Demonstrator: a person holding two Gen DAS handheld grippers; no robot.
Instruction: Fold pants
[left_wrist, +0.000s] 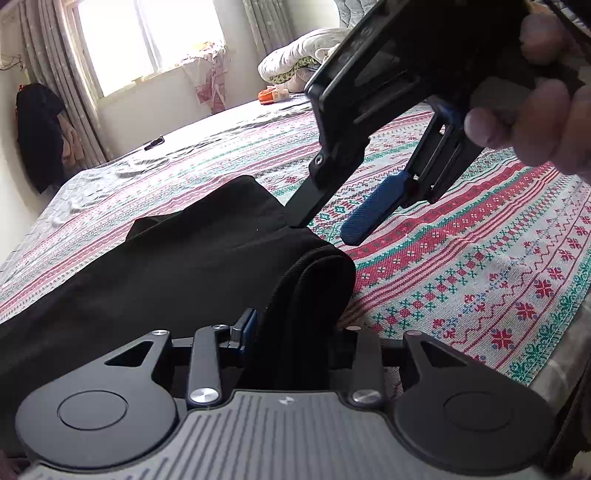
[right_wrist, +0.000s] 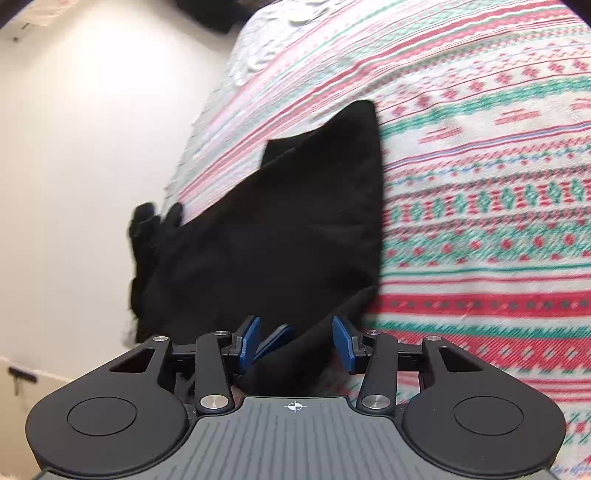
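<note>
Black pants (left_wrist: 177, 266) lie on the patterned bedspread (left_wrist: 461, 266). A folded edge of them stands up between the fingers of my left gripper (left_wrist: 295, 332), which is shut on it. My right gripper (left_wrist: 328, 229) hovers over the far part of the pants with its fingers spread; one blue pad (left_wrist: 373, 212) shows above the bedspread. In the right wrist view the pants (right_wrist: 277, 229) stretch away over the bedspread (right_wrist: 480, 184), and my right gripper (right_wrist: 295, 339) is open with cloth lying loose between its pads.
The bed runs to a window with curtains (left_wrist: 147, 40). A rolled quilt (left_wrist: 295, 55) and an orange item (left_wrist: 267, 95) lie at the far end. A dark garment (left_wrist: 37, 136) hangs at the left wall. A small dark object (left_wrist: 154, 143) lies on the bed.
</note>
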